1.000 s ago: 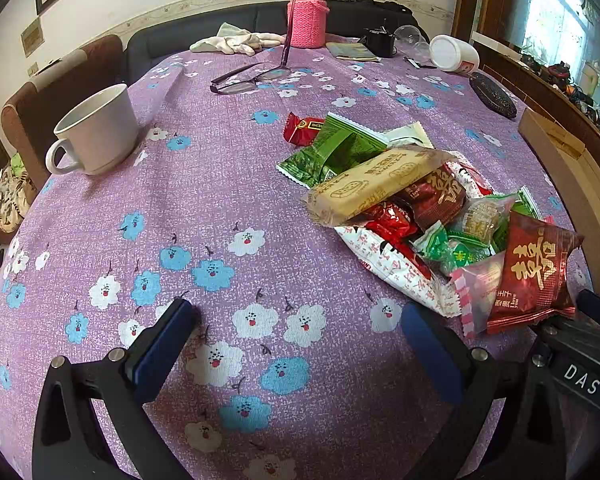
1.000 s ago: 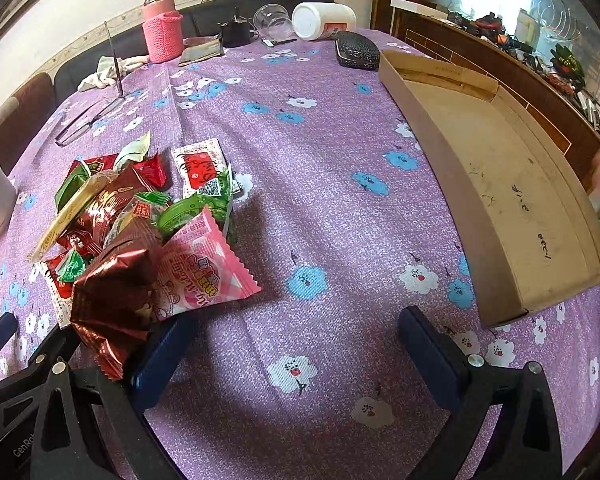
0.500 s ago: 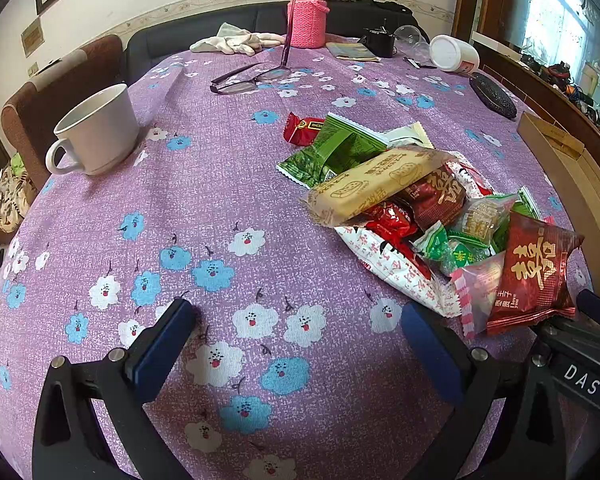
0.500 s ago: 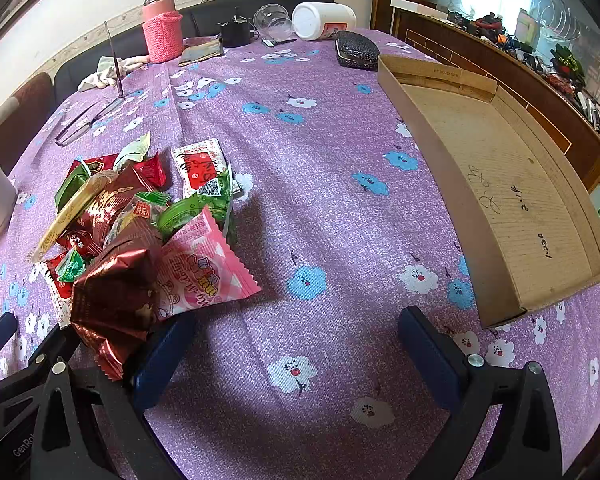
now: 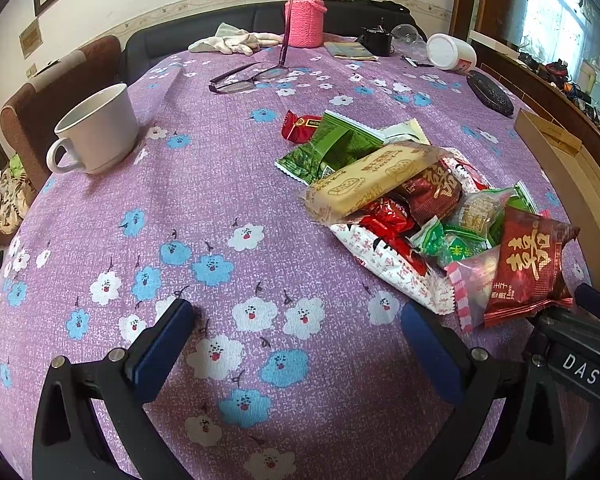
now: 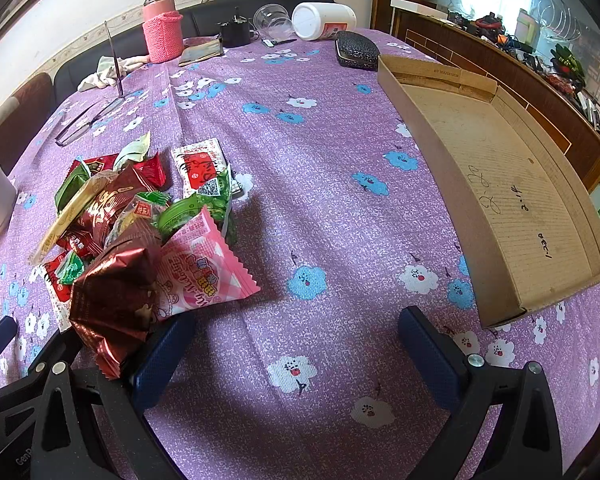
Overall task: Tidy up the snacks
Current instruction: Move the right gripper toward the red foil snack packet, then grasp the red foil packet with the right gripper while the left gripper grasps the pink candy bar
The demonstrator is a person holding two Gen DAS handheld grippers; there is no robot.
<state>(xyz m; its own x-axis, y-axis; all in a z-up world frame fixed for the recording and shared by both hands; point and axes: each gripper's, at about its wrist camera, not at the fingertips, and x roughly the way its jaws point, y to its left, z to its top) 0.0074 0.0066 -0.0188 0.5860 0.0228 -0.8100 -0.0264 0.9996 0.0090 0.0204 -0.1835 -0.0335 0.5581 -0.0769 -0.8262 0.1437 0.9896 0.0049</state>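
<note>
Snacks (image 5: 420,204) lie heaped on the purple tablecloth (image 5: 204,184), between the white cup (image 5: 96,132) and the empty cardboard tray (image 6: 504,184). Both the left gripper (image 5: 296,328) and right gripper (image 6: 296,336) are spread wide, holding nothing. The packets look light, crinkly and slippery, so pinching a crimped end seam seems safest.

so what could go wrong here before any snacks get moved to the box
1. The snack pile is a loose overlapping heap, so closing on one packet may drag neighbours along or scatter them.
2. The dark red packet leans against the right gripper's inner finger; a careless move could knock it.
3. The box overhangs the table edge, so a push could tip it.
</note>
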